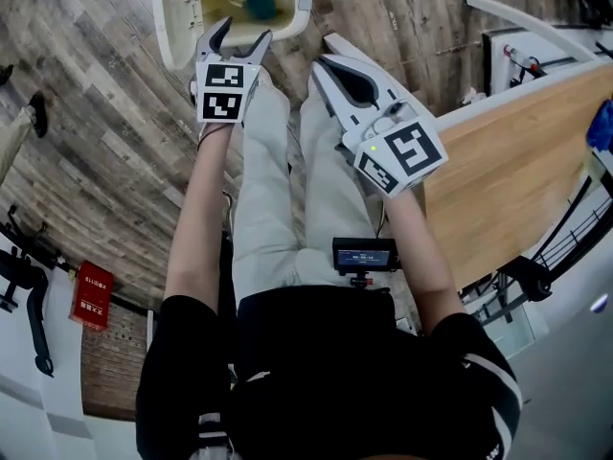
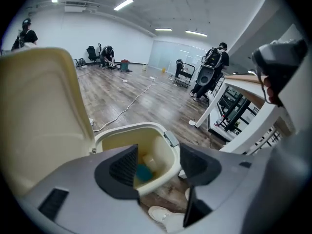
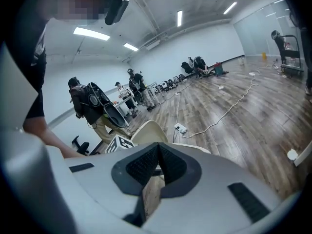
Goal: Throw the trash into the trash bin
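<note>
Holds left tongs (image 1: 242,34) spread and empty over near edge of open trash bin (image 1: 303,8), blue trash (image 1: 259,4) lying inside it. Holds right tongs (image 1: 324,60) pressed together, pinching nothing, alongside.

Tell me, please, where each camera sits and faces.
Head view: on the head, steeply down at legs, left gripper and right gripper.
Left gripper view: on that gripper, past open jaws into the trash bin; a shoe shows.
Right gripper view: on that gripper, past shut jaws across the room; a forearm shows.
Shared: head and left gripper views show the bin.
</note>
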### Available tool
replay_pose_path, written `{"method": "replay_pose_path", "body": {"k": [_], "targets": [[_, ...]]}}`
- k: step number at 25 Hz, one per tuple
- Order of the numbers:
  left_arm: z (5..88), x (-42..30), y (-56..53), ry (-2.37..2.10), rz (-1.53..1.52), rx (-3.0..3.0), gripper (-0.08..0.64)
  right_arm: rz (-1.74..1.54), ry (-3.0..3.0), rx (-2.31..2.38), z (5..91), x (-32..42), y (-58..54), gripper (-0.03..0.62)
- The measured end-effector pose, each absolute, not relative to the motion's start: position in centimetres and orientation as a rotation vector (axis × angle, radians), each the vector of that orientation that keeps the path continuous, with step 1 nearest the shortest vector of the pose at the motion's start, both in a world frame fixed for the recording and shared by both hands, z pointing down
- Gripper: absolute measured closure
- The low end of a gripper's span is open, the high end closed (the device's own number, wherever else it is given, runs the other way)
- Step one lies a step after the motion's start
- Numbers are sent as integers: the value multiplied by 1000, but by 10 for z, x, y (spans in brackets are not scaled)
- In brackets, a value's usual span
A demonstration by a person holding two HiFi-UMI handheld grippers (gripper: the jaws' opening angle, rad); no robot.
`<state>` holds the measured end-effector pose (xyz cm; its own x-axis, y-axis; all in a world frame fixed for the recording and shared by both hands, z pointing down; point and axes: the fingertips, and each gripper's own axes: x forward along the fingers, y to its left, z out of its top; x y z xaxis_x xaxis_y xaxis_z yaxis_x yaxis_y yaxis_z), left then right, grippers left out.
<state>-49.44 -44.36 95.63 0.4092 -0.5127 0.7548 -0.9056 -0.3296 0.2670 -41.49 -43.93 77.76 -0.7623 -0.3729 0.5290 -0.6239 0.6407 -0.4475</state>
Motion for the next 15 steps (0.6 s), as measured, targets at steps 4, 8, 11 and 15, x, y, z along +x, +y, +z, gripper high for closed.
{"method": "replay_pose_path", "body": {"k": [4, 8, 11, 15], "targets": [[903, -504, -426, -1233, 665, 1964, 502, 826, -2502, 799, 742, -420, -446, 594], [814, -501, -406, -1204, 493, 1992, 554, 744, -2515, 822, 682, -417, -441, 594], [744, -512, -409, -1257, 429, 2052, 554, 687, -2563, 864, 633, -411, -447, 594], [647, -516, -423, -1348, 383, 2189, 554, 645, -2657, 900, 578, -407, -463, 594]]}}
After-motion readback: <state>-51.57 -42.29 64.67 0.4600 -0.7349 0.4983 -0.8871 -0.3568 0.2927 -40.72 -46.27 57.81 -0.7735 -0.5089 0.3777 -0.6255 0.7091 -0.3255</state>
